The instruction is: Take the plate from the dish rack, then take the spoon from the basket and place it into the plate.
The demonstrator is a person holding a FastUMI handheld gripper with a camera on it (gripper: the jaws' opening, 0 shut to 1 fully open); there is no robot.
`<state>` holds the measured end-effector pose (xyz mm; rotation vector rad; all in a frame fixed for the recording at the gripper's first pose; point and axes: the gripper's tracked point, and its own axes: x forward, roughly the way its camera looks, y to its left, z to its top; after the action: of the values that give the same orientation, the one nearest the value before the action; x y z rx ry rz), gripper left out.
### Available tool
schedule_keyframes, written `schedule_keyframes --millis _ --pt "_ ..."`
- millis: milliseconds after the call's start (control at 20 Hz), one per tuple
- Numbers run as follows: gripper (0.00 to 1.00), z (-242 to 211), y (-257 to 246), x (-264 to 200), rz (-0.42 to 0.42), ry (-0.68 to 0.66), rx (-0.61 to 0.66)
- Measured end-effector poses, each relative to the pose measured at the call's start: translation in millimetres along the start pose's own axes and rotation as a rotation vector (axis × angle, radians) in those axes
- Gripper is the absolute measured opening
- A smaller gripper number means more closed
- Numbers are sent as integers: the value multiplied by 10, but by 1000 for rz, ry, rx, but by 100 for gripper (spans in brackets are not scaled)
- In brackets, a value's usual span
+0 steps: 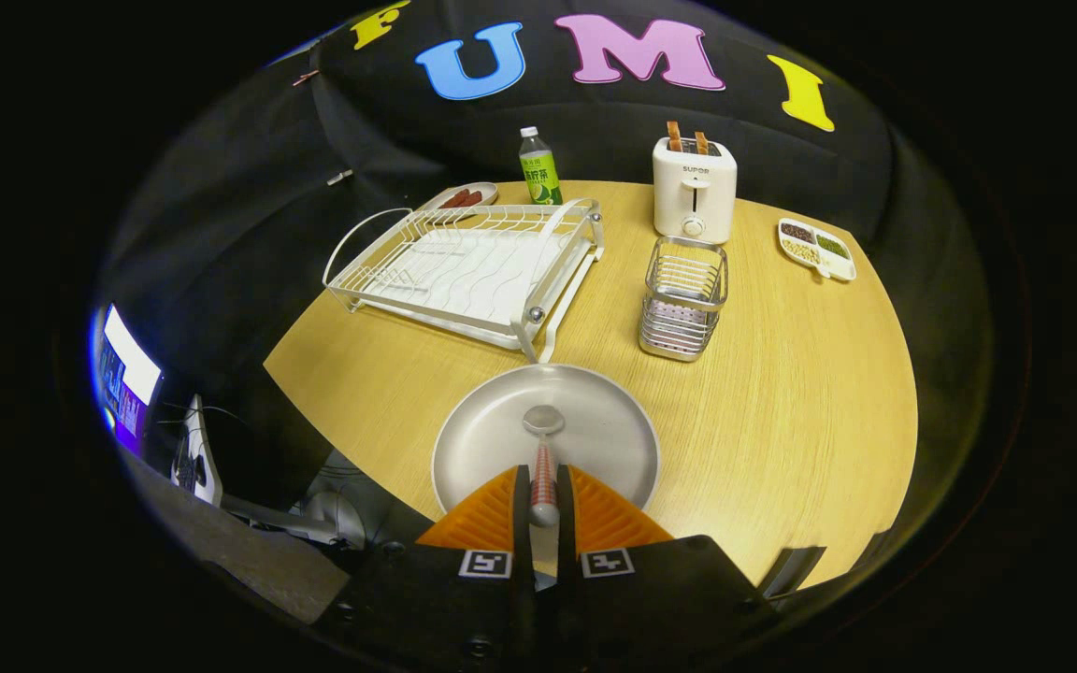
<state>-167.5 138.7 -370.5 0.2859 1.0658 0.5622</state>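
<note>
A pale grey round plate [595, 439] lies flat on the wooden table, just ahead of my fingers. A metal spoon [543, 458] with a red-and-white patterned handle points forward over the plate, its bowl above the plate's middle. My gripper [543, 486] is shut on the spoon's handle, both orange fingers [492, 514] pressing it from either side. Whether the spoon's bowl touches the plate I cannot tell. Beyond the plate to the left stands the white wire dish rack [473, 266]. The metal wire basket [683, 299] stands beyond the plate to the right.
Behind the basket is a white toaster [694, 187] with two slices in it. A green-labelled bottle [538, 168] and a small dish [464, 198] sit behind the rack. A divided snack tray [816, 249] lies at the far right. The table's edge curves close on the left.
</note>
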Motion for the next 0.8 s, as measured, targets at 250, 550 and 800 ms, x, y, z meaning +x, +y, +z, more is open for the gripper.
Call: schedule_keyframes --millis 250,550,800 --pt "15 -291 -136 108 -29 85 -16" --pt "19 -405 -272 225 -64 116 37" --pt "56 -343 -289 247 -67 97 57"
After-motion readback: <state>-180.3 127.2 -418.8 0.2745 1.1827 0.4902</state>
